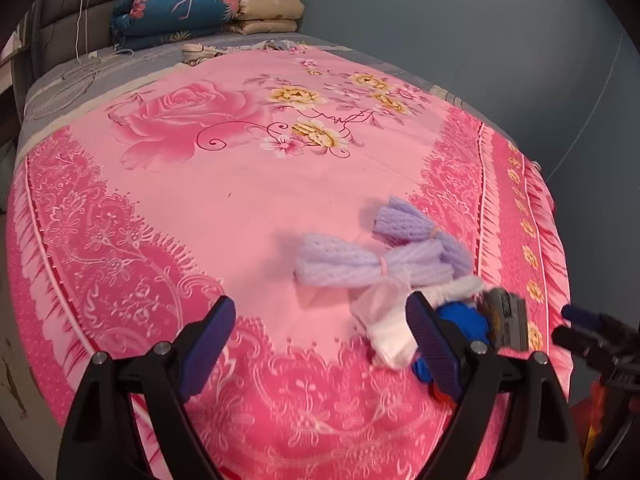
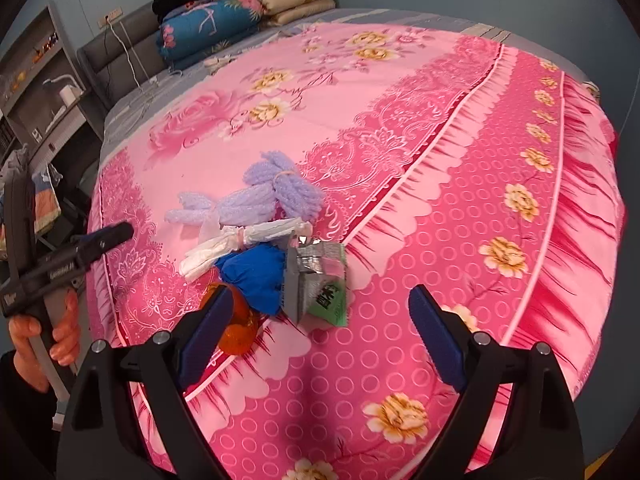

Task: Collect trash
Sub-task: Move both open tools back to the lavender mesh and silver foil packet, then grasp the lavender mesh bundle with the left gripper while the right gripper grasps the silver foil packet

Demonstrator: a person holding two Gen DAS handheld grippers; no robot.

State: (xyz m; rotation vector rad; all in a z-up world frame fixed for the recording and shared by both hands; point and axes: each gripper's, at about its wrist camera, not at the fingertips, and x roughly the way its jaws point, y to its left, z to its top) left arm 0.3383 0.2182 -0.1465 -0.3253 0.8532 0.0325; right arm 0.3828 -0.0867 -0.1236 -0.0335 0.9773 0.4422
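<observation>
Both tools hang over the foot of the bed [image 2: 460, 184], each with its jaws spread wide and nothing between them.

The trash lies in one loose heap on the pink bedspread. From the right tool [image 2: 320, 322] it sits just ahead and a little left, the crushed carton [image 2: 318, 280] nearest its open gap. From the left tool [image 1: 320, 334] the heap lies ahead and to the right, the white wrapper [image 1: 386, 326] just beside its right finger.

I judge the right tool the better placed for the carton, whose long side runs roughly away from it.

I count two purple foam bundles [image 2: 256, 196], one white wrapper, one blue wad [image 2: 256, 276], one carton and one orange piece [image 2: 236, 326].
</observation>
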